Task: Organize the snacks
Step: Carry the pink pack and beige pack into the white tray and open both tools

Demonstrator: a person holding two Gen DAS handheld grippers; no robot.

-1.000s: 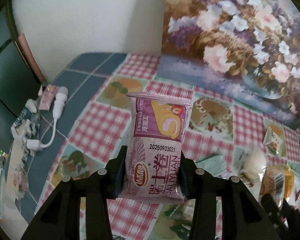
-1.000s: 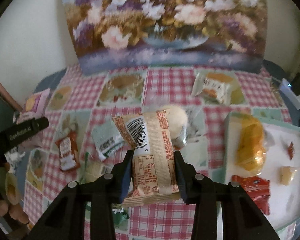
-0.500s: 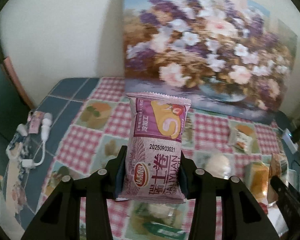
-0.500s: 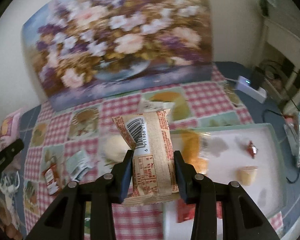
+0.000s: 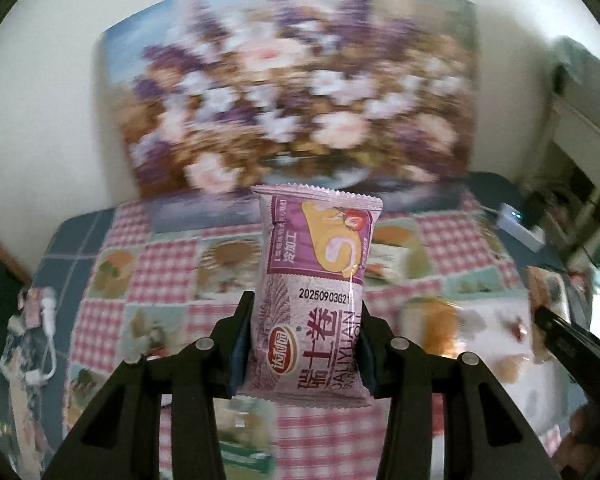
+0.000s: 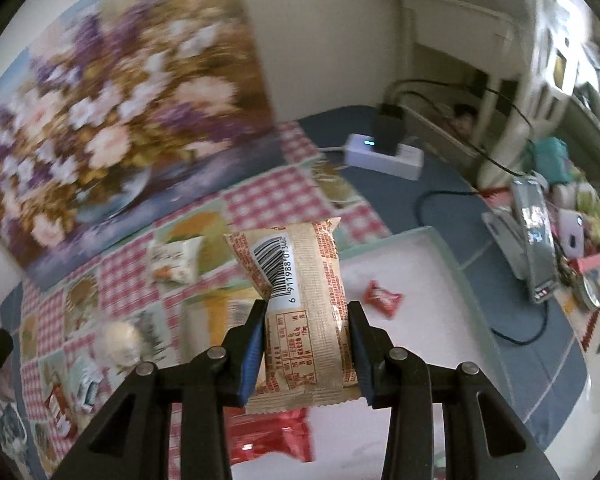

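Observation:
My left gripper (image 5: 303,344) is shut on a purple cake-roll packet (image 5: 314,288) and holds it upright above the checked tablecloth. My right gripper (image 6: 306,350) is shut on a tan snack packet with a barcode (image 6: 300,312), held above the white tray (image 6: 452,276). The tray holds a small red candy (image 6: 383,298), a red packet (image 6: 268,436) and a yellow packet (image 6: 216,316). In the left wrist view the tray (image 5: 488,320) lies at the right, blurred, with yellow items in it.
A flower painting (image 6: 112,120) leans on the back wall. Loose snacks lie on the cloth: a white packet (image 6: 174,262), a round pale snack (image 6: 122,342), small packets (image 6: 62,404). A power strip (image 6: 384,156) and cables lie at the right; earphones (image 5: 46,328) at the left.
Both grippers have swung to the right with their packets still held. The right gripper now hangs over the tray; the left gripper's view has moved from the table's left side to its middle.

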